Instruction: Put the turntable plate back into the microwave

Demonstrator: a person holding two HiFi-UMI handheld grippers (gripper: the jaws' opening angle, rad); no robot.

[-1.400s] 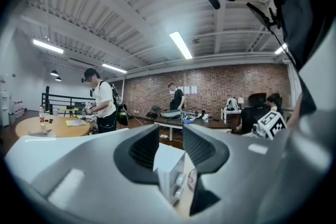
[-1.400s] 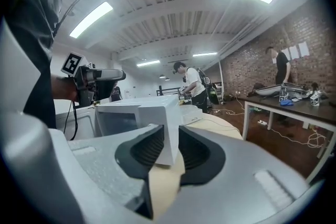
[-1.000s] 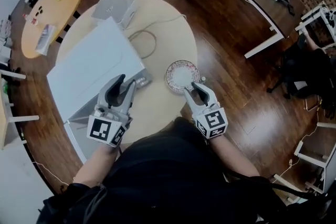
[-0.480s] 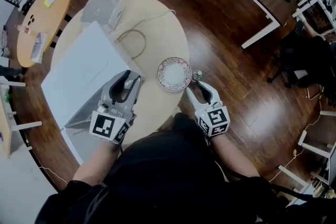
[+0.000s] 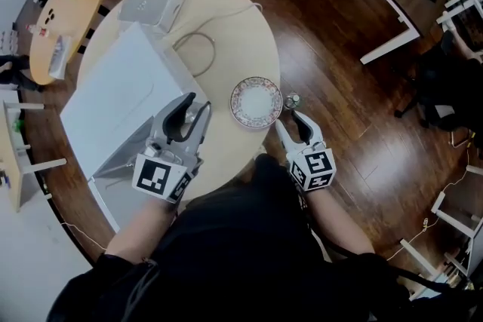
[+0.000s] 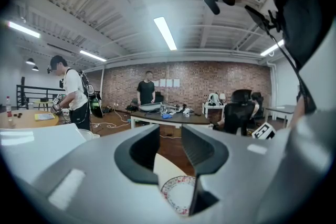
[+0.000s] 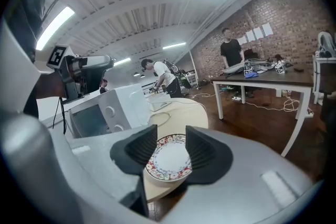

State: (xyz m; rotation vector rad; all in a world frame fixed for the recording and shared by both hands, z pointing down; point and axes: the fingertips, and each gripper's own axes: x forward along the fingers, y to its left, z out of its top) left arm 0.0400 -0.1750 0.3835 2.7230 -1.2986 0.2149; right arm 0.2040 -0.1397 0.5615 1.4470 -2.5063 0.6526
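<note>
My right claw (image 5: 293,121) had just been opening its jaws, empty, aimed at the round white red-rimmed plate (image 5: 256,102) by the round beige table's (image 5: 234,34) right edge, to pinch that rim, I reckoned. Meanwhile my left claw (image 5: 195,108) gaped empty beside the white microwave (image 5: 121,98).

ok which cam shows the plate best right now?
Head view: the whole plate lies unobstructed on the round table. The right gripper view shows it closer, but the jaws of the right gripper, just opened wider and empty, cover its sides. The left gripper view catches only part of it, below the jaws.
</note>
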